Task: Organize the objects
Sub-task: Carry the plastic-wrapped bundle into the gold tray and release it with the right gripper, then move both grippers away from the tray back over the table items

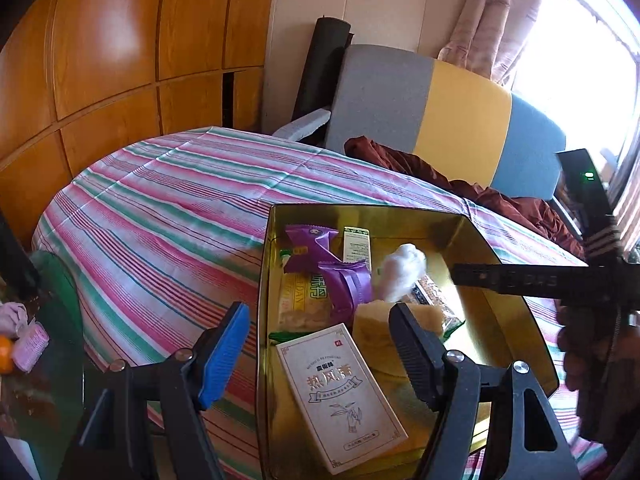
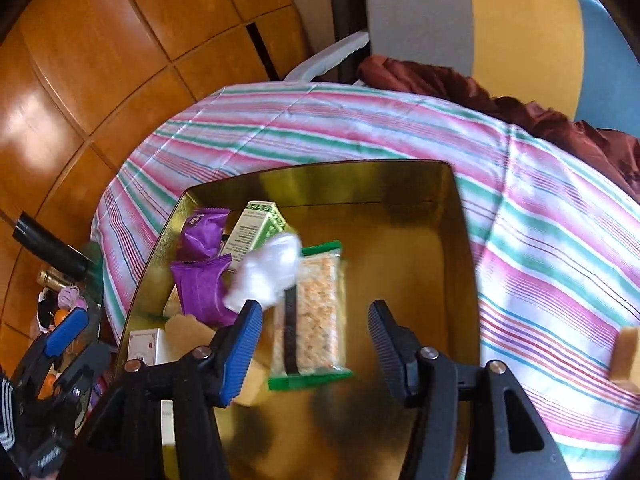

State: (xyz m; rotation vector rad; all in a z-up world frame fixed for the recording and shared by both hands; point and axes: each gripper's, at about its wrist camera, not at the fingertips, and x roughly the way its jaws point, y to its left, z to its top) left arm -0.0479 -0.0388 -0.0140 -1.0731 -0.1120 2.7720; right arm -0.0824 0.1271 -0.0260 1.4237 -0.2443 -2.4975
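Nearest the lens in the right wrist view, the right gripper hangs over the gold tin with its fingers parted and nothing pressed between them. A blurred white cotton wad sits just above the tip of the blue finger; whether it touches that tip cannot be told. Between and just beyond the fingers a green-edged rice snack bar lies flat on the tin floor, its long axis running away from the camera, roughly in line with the fingers. To its left lie two purple wrappers, a green and white carton angled toward the tin's far left corner, and yellowish cake pieces. In the left wrist view, the left gripper is also spread and empty: its blue finger stands outside the tin's left wall over the striped cloth, its black finger inside over a yellowish cake. A white box with red lettering lies flat between them, its long axis slanting from near right to far left. The right gripper's black finger reaches in from the right, level, beside the cotton wad.
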